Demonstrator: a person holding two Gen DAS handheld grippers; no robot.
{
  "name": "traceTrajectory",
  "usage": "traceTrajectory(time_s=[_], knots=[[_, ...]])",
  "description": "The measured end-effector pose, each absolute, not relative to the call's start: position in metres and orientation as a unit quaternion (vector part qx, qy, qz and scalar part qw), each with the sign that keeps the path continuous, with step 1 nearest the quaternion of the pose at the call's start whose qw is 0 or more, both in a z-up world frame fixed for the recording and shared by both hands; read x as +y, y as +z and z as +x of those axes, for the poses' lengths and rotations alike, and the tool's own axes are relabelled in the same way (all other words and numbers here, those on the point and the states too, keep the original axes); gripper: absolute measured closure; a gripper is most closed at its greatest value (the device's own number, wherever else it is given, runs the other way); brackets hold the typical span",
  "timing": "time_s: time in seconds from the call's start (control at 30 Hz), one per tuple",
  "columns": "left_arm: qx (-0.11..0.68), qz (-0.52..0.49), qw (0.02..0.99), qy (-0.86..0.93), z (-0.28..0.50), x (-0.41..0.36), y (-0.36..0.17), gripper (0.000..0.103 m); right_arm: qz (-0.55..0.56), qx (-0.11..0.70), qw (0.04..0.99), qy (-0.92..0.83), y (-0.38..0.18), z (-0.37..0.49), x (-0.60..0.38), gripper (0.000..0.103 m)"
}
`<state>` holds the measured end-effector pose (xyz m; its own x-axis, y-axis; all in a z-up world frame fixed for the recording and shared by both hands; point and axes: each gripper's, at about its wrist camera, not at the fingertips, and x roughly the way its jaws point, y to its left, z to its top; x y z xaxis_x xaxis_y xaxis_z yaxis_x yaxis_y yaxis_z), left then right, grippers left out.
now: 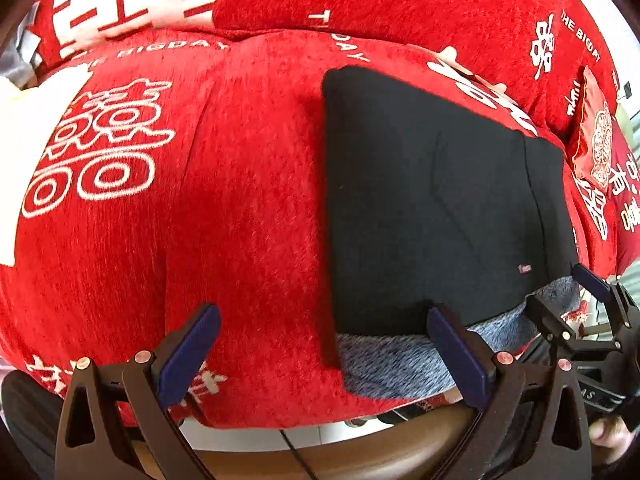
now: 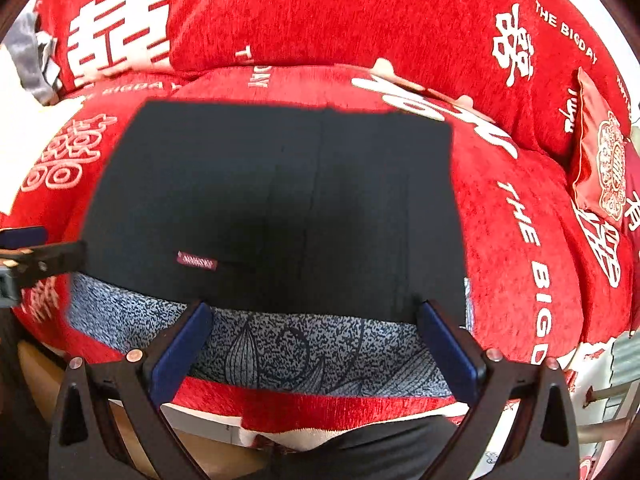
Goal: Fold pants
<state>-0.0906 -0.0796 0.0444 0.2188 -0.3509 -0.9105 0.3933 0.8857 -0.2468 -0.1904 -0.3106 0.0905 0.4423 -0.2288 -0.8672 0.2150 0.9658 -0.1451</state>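
Currently the pants lie folded at the sofa cushion front edge; soft, limp cloth, grip near-edge corners. Left gripper and right gripper both released.

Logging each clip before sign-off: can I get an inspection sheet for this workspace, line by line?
Surface: red chenille sofa cover with white lettering, over seat and back cushions.
Job's things: black pants folded into a flat rectangle lying on the seat, small maroon tag showing; its near edge rests on a speckled blue-grey fabric with a line drawing.
Clutter: red patterned cushion at far right; grey cloth at far left.
Grippers: left gripper open, over the pants' left near corner; right gripper open, over the near edge; neither holds cloth.
Cables: one thin dark cable below the seat edge.
Surroundings: brown wooden frame under the sofa; a hand at the lower right.
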Motion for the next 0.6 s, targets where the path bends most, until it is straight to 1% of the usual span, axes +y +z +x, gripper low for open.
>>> traceTrajectory(time_s=[0.1,0.23,0.33,0.43,0.5,0.6], knots=[[0.576,0.012,0.785,-0.229,-0.096,-0.068,0.049,0.0,-0.013,0.514,0.845,-0.143,0.093,-0.197,-0.313,0.001],[0.555,0.001,0.784,-0.276,-0.109,-0.073,0.061,0.0,0.016,0.503,0.851,-0.15,0.105,-0.204,-0.321,0.0],[0.549,0.029,0.78,-0.299,-0.118,-0.092,0.059,0.0,0.034,0.5,0.852,-0.152,0.108,-0.203,-0.326,0.0],[0.589,0.107,0.759,-0.256,-0.119,-0.107,0.028,0.0,0.027,0.505,0.849,-0.154,0.104,-0.205,-0.324,0.0],[0.603,0.105,0.748,-0.258,-0.123,-0.104,0.02,0.0,0.028,0.507,0.847,-0.156,0.103,-0.208,-0.326,0.0],[0.586,0.091,0.757,-0.272,-0.128,-0.1,0.036,0.0,0.04,0.505,0.847,-0.159,0.108,-0.215,-0.334,0.0]])
